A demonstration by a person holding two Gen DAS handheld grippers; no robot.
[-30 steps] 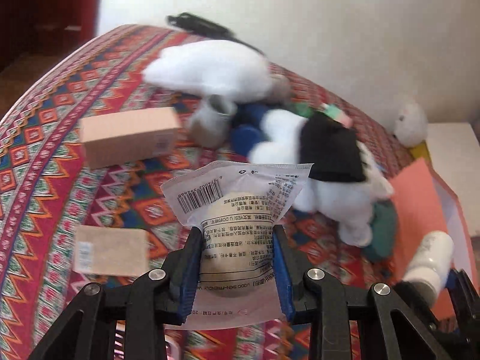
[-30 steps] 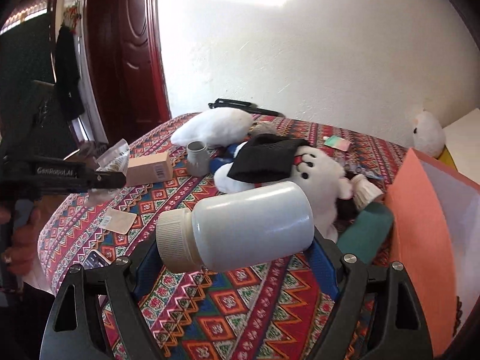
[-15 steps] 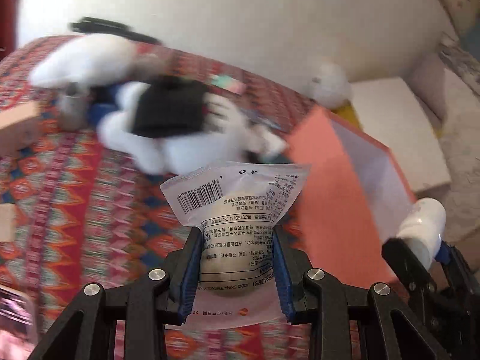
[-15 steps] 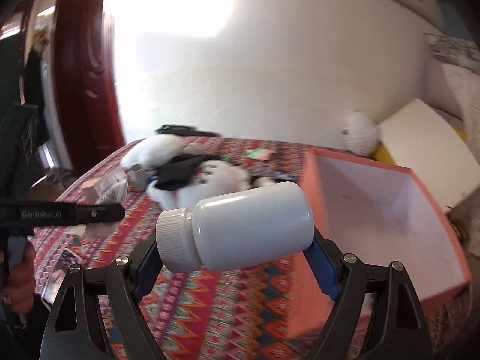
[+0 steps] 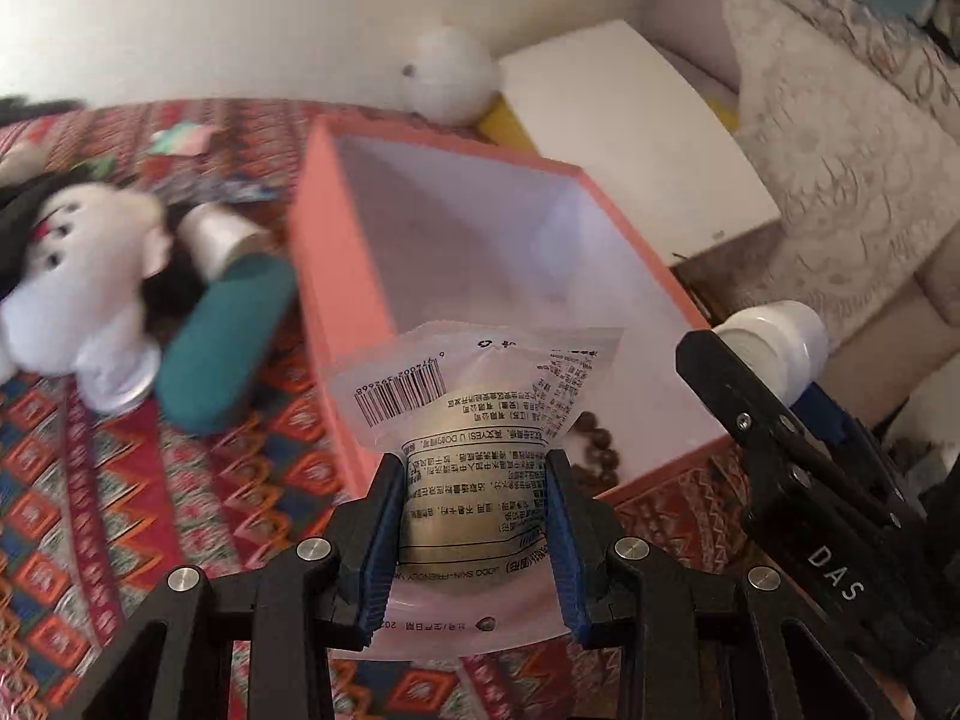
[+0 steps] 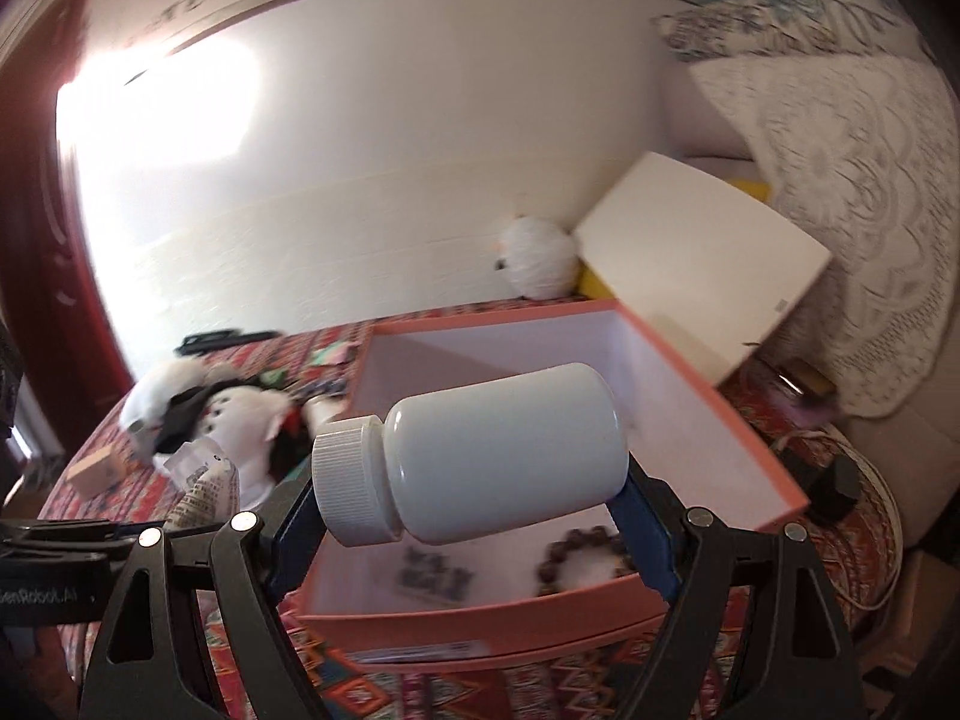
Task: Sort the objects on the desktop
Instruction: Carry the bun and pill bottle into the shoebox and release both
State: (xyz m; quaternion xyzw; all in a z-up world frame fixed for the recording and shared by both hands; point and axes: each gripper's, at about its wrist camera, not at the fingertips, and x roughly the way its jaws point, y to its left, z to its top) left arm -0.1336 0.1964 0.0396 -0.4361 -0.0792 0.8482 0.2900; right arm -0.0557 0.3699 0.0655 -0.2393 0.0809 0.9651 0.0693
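Note:
My left gripper (image 5: 474, 516) is shut on a clear plastic packet (image 5: 480, 420) with a barcode and a beige round item inside, held just above the near left wall of the open pink box (image 5: 336, 252). My right gripper (image 6: 474, 510) is shut on a white plastic bottle (image 6: 492, 456) lying sideways, cap to the left, over the near edge of the same pink box (image 6: 480, 618). The bottle's cap also shows in the left wrist view (image 5: 774, 336). A brown bead bracelet (image 6: 576, 552) lies inside the box.
A white plush toy (image 5: 66, 276), a teal case (image 5: 222, 336) and a silver cup (image 5: 216, 234) lie on the patterned cloth (image 5: 120, 492) left of the box. A white ball (image 5: 447, 75) and a white board (image 5: 630, 138) stand behind it. A lace-covered sofa (image 6: 870, 210) is at right.
Both grippers have swung right with their loads, from over the plush toy and cloth to the pink box, whose inside now fills the view.

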